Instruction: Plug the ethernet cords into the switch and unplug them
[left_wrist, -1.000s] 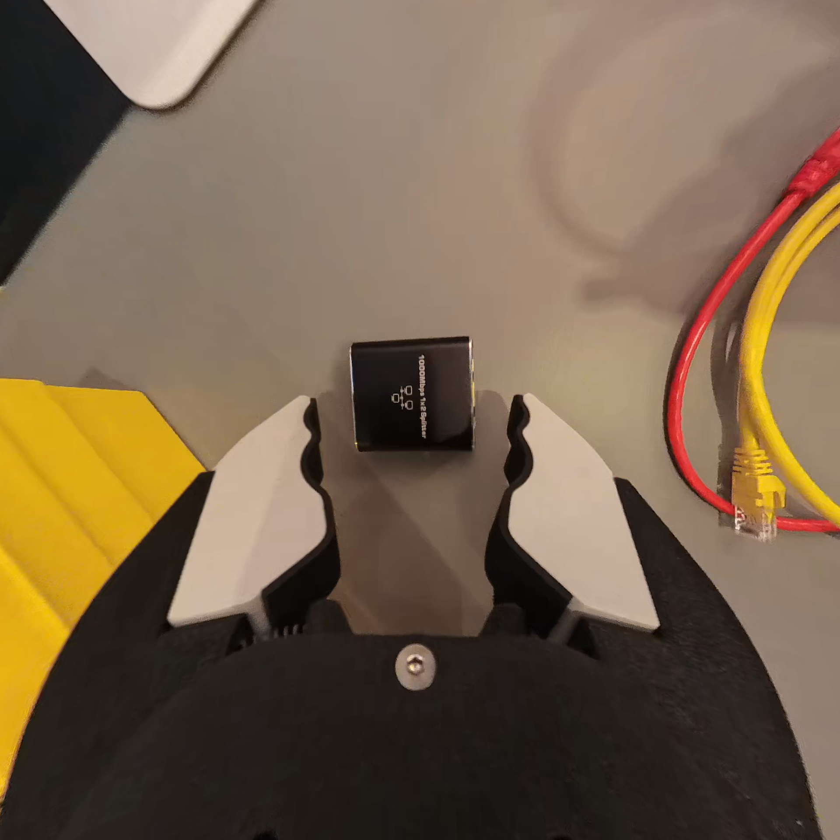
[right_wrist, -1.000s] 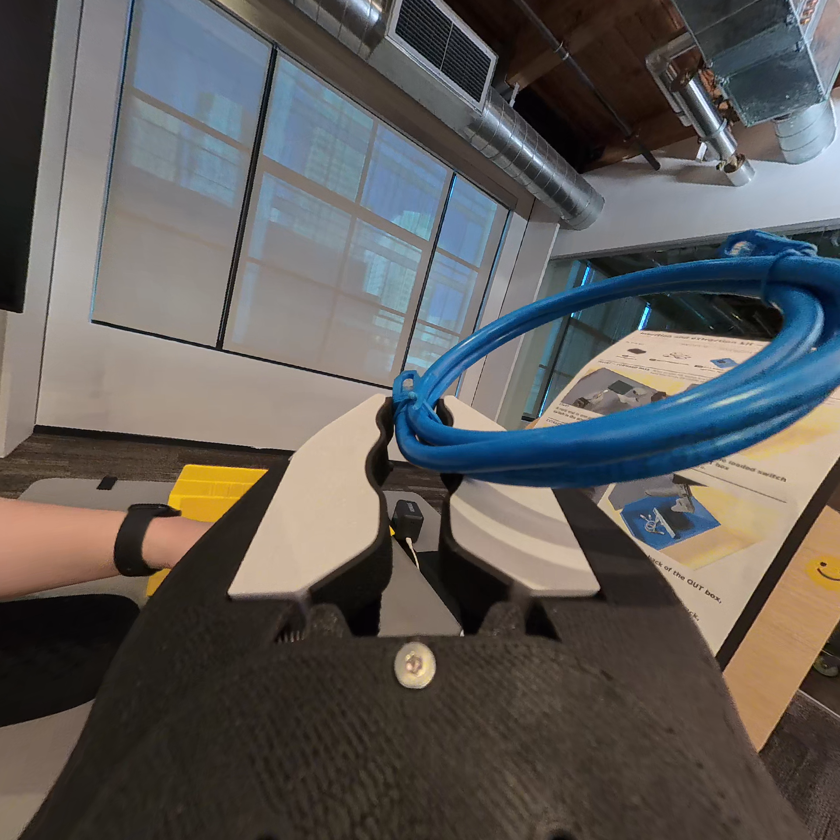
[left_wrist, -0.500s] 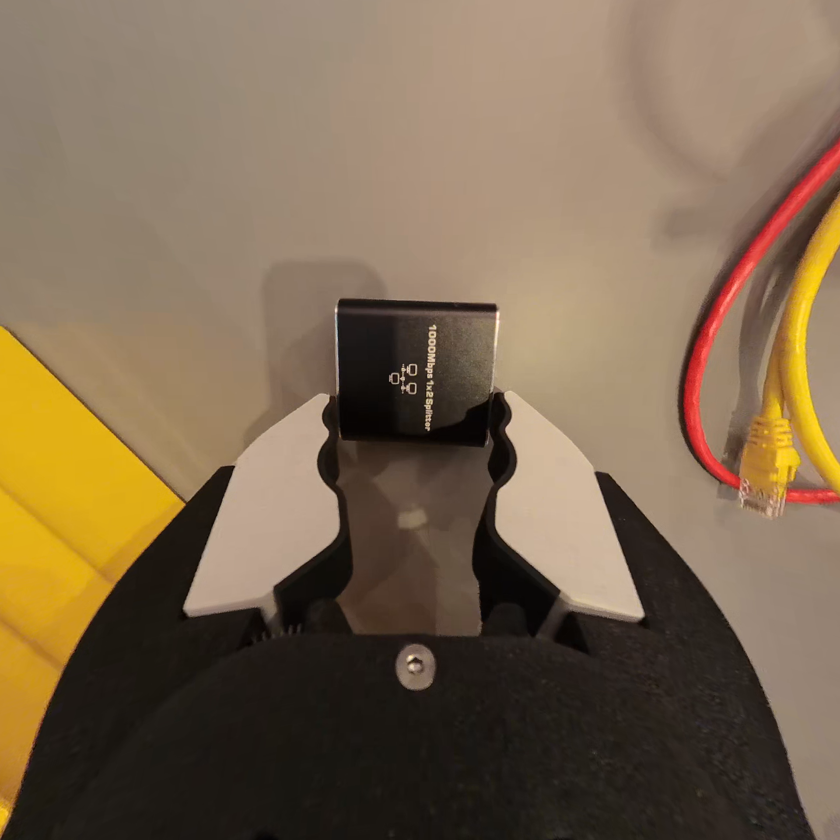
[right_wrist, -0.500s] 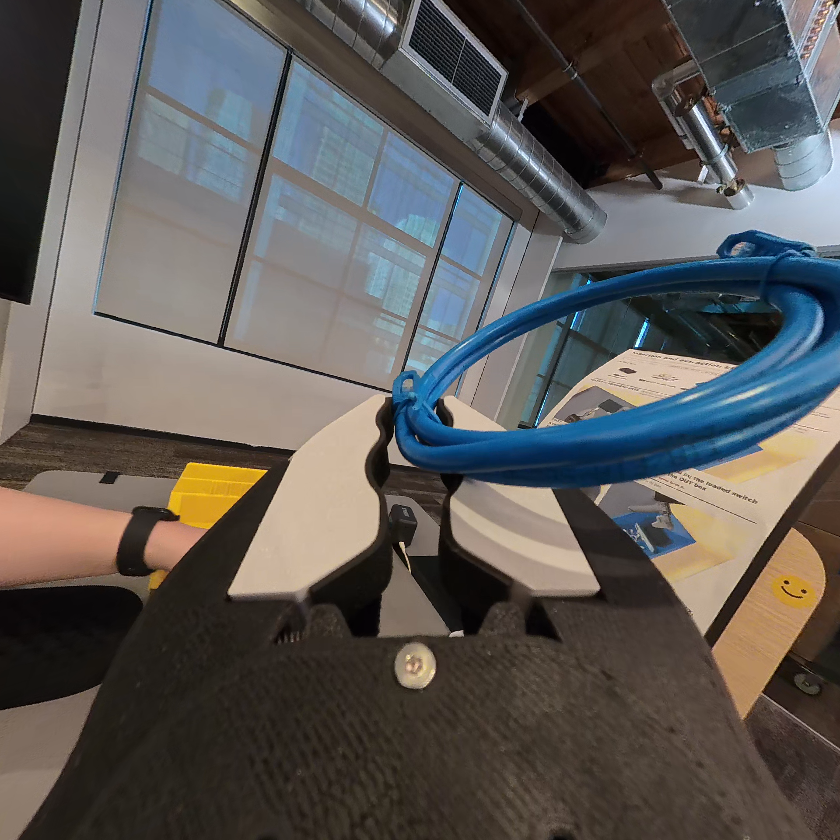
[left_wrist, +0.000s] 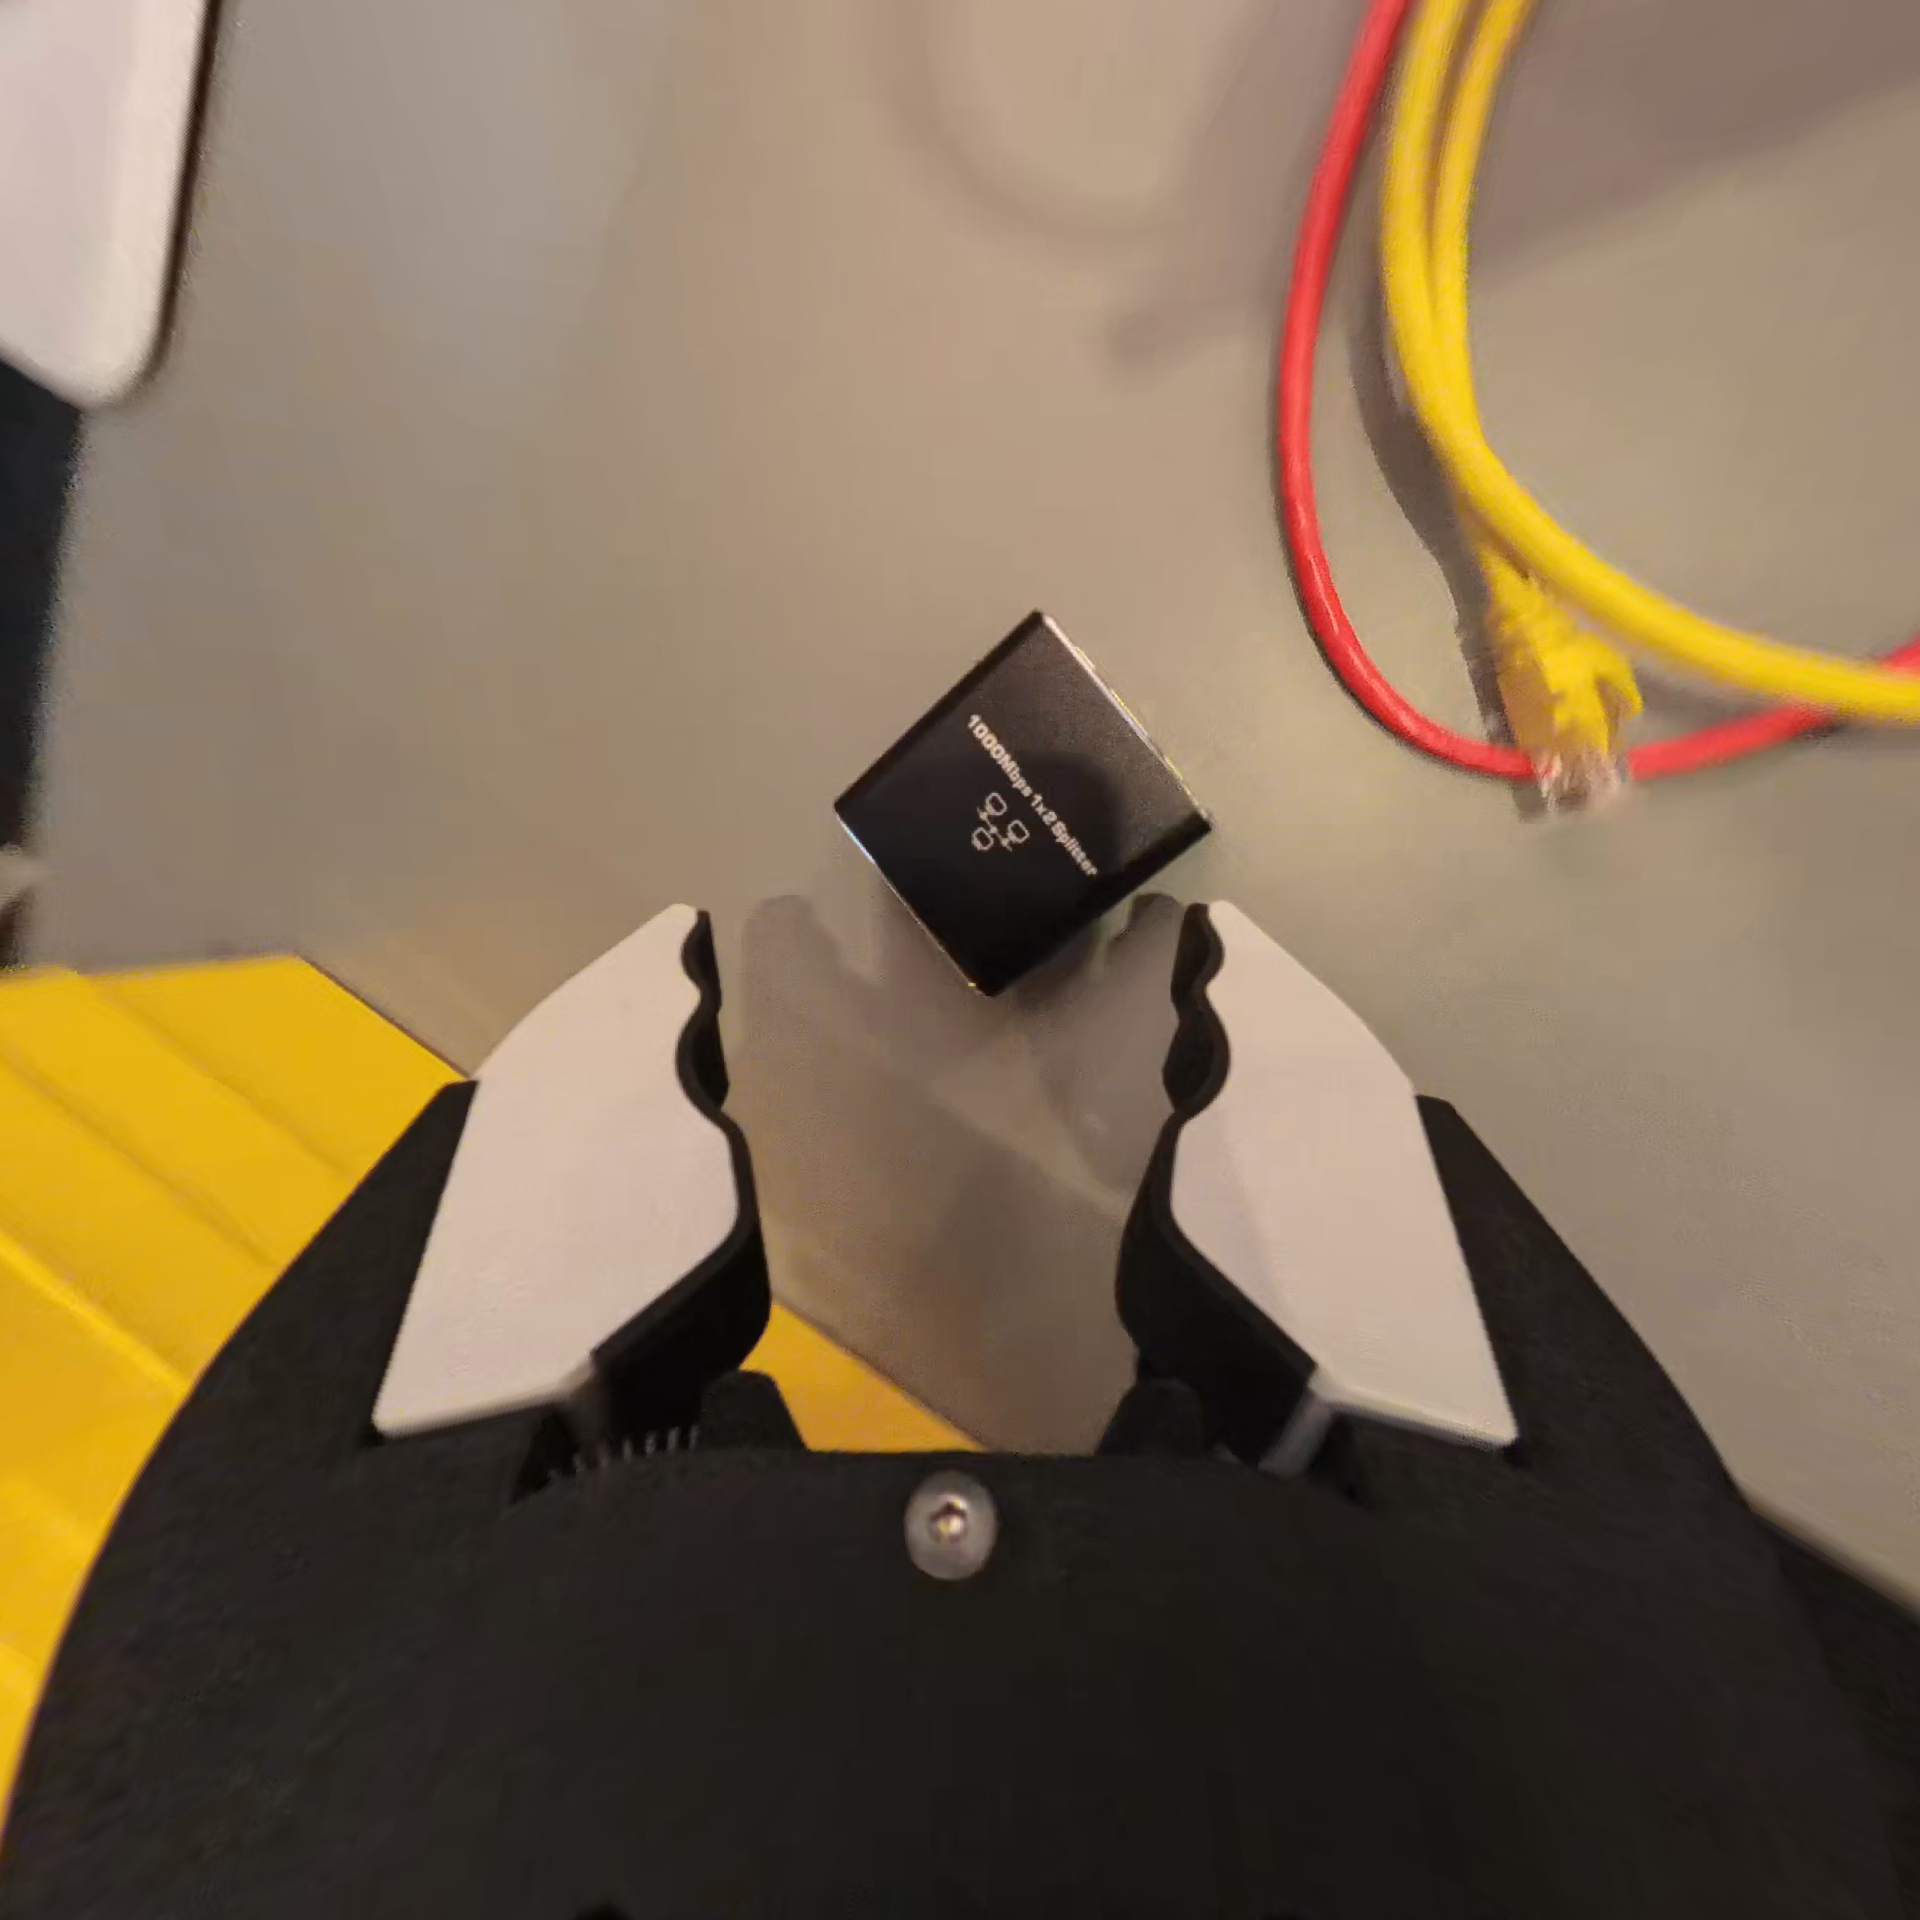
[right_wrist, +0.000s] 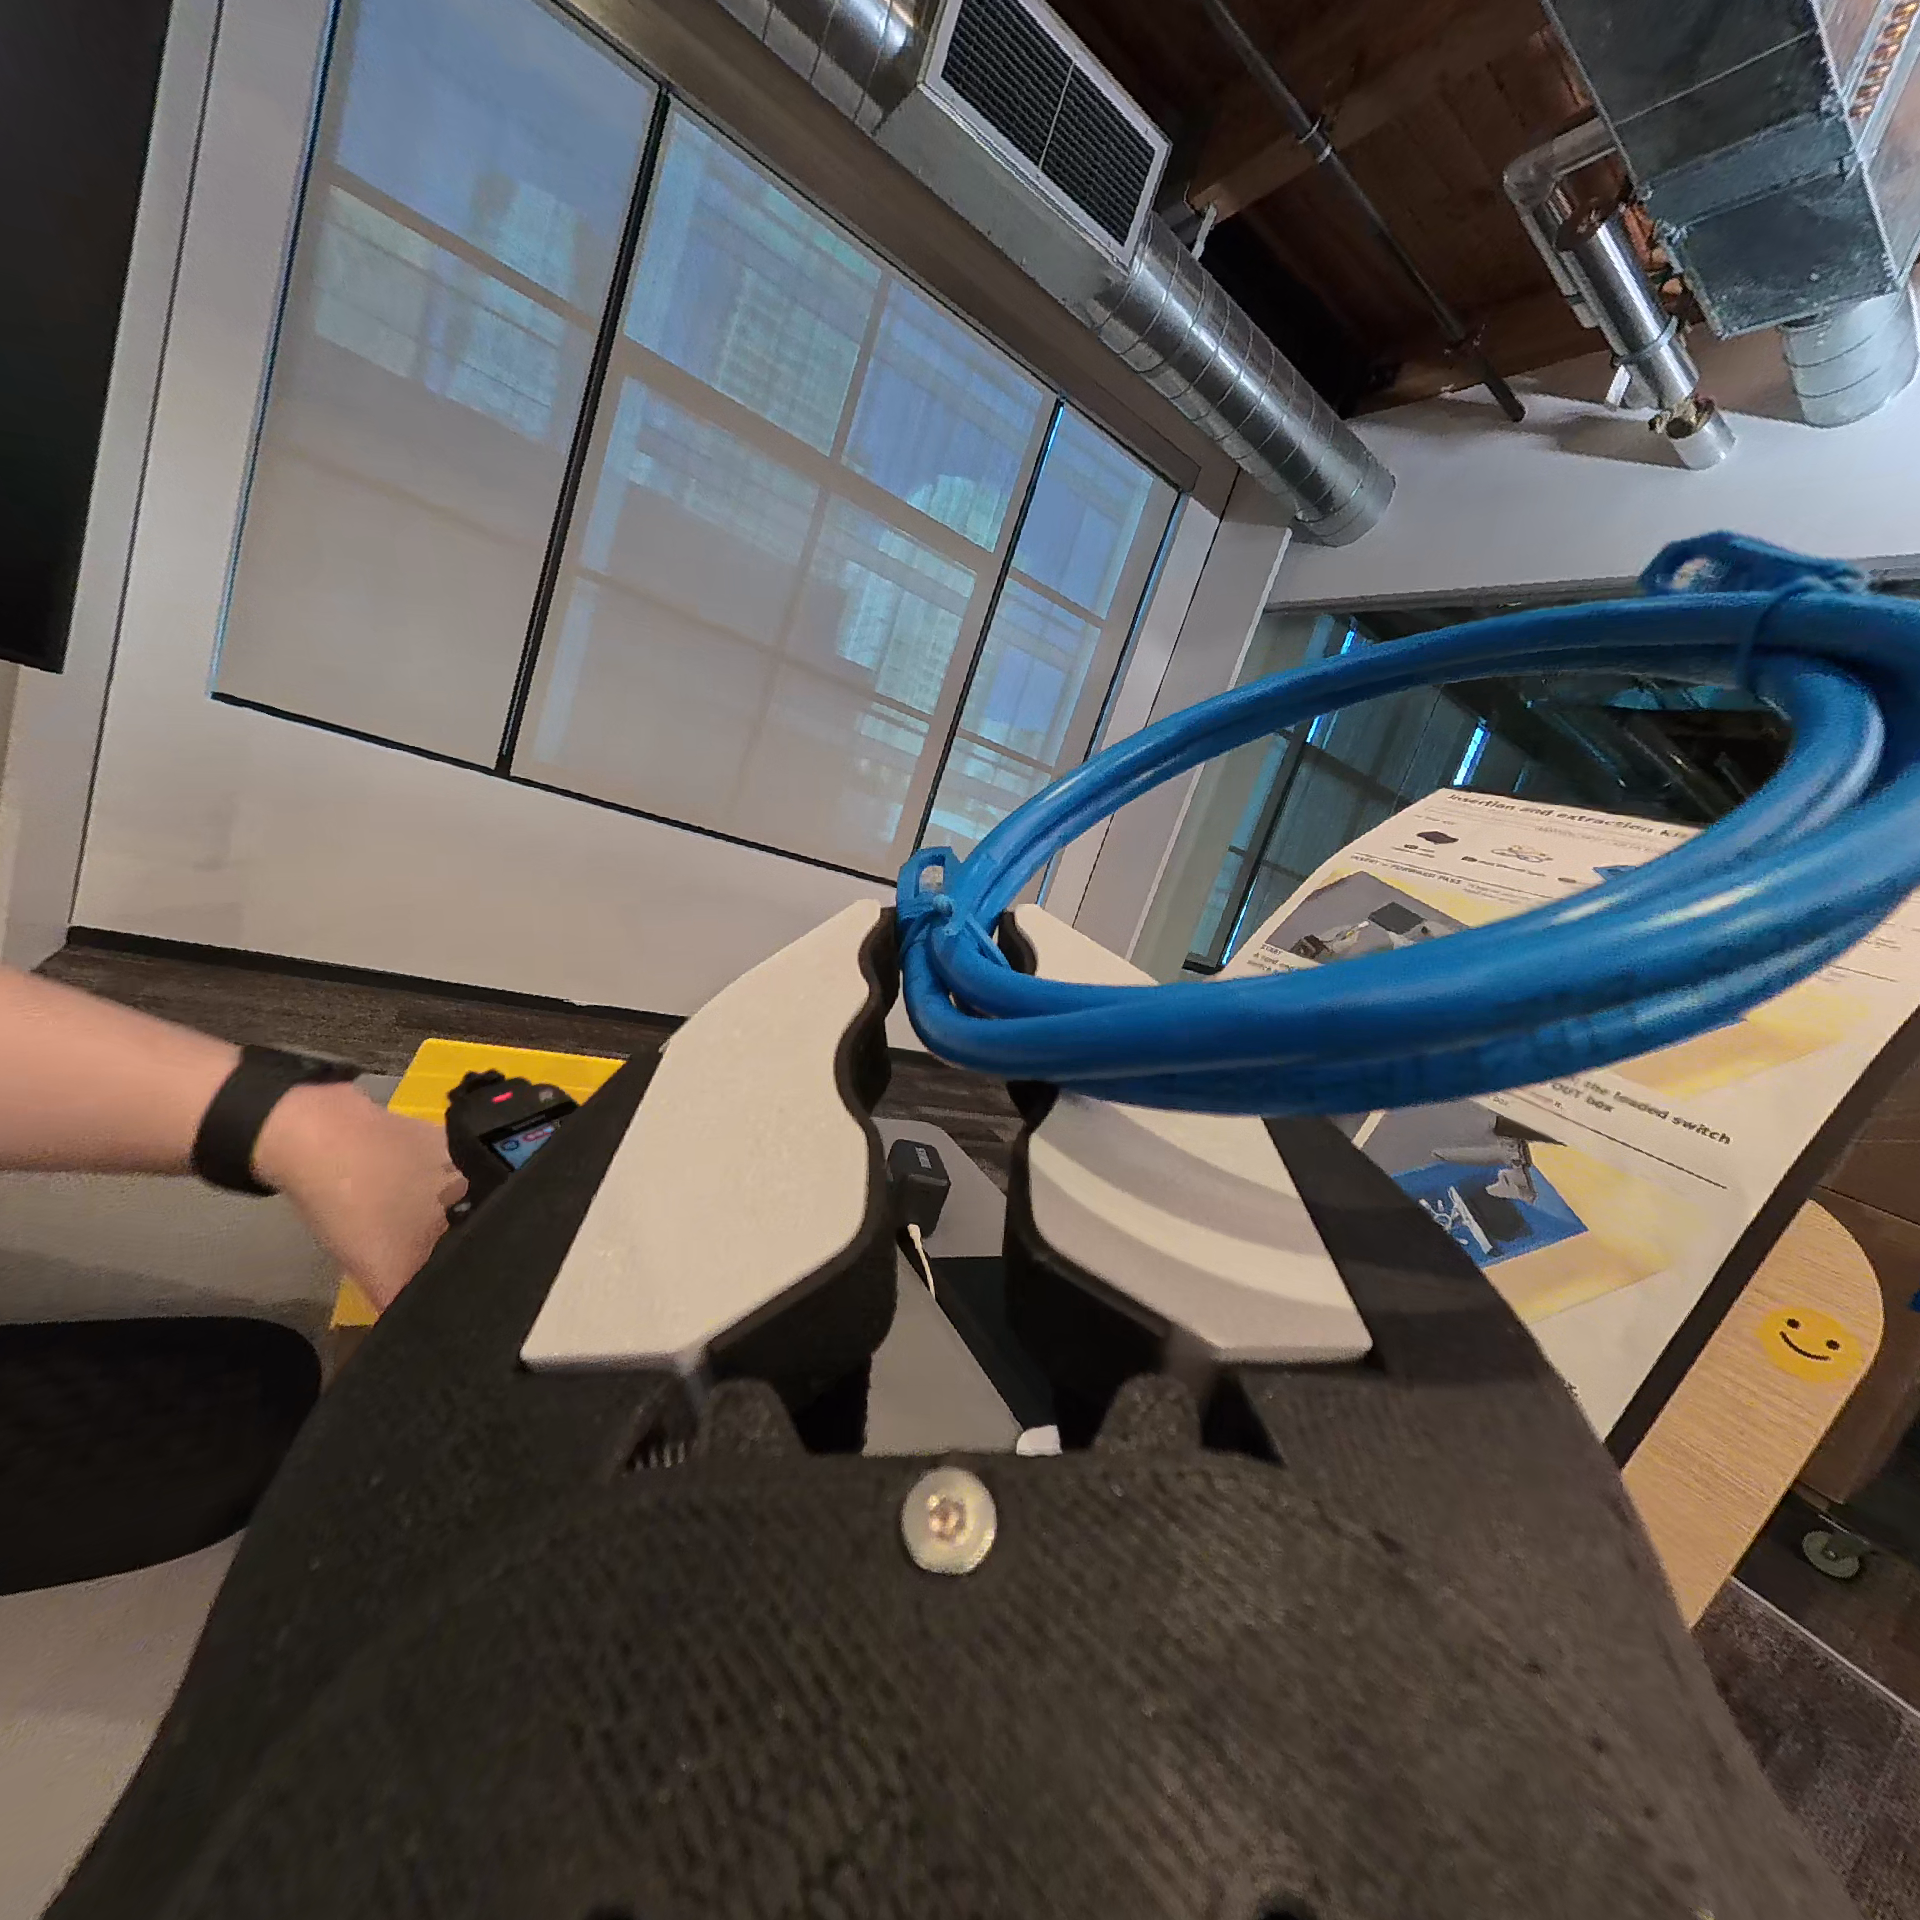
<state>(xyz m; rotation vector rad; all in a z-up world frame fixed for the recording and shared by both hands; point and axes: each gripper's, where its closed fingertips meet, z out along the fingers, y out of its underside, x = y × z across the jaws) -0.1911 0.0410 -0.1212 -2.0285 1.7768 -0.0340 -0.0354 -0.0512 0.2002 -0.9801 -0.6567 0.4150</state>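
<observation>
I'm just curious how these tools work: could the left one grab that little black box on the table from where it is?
Probably yes. The left gripper is open and the black splitter box lies free just ahead of its fingers, though turned cornerwise and off toward the right.

one black switch (left_wrist: 1023, 805), one red cord (left_wrist: 1311, 488), one yellow cord (left_wrist: 1455, 343), one coiled blue cord (right_wrist: 1403, 997), one yellow bin (left_wrist: 156, 1143), two claws, one poster (right_wrist: 1538, 1143).
</observation>
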